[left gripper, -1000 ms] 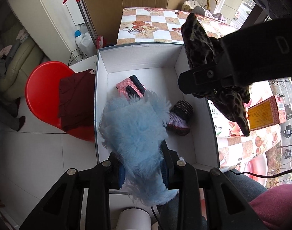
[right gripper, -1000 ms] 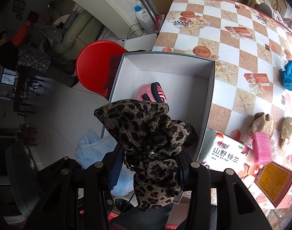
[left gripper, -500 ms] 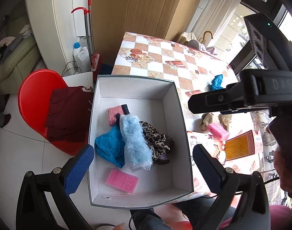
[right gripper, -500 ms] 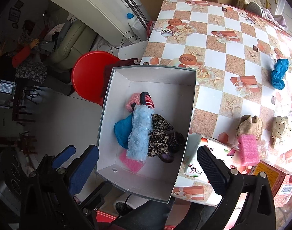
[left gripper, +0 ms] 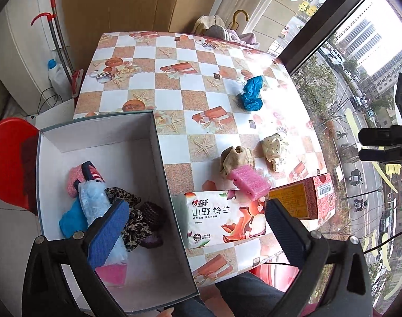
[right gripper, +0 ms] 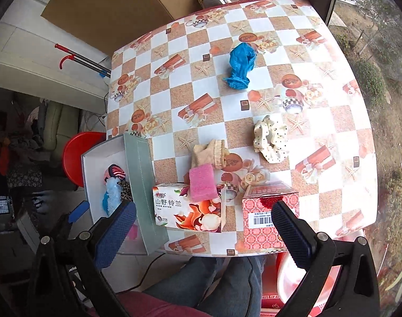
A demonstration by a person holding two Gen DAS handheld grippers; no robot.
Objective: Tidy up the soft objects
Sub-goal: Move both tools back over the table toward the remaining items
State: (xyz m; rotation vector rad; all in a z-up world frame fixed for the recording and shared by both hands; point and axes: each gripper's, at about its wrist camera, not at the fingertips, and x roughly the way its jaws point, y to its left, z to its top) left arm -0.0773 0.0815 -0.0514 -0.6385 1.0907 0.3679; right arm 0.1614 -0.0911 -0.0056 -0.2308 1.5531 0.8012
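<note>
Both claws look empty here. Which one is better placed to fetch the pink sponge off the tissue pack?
Right, probably. The pink sponge lies almost centred ahead of the open right claw. The left claw, also open, straddles the box wall, with one finger over the box and the sponge off to one side.

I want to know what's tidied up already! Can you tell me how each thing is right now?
Left hand-held gripper: open, empty.
Right hand-held gripper: open, empty.
White box: lidless, holding several soft things.
Fluffy light-blue piece: in the box.
Pink sponge: on the tissue pack.
Blue cloth: crumpled on the table.
Spotted scrunchie: on the table.
</note>
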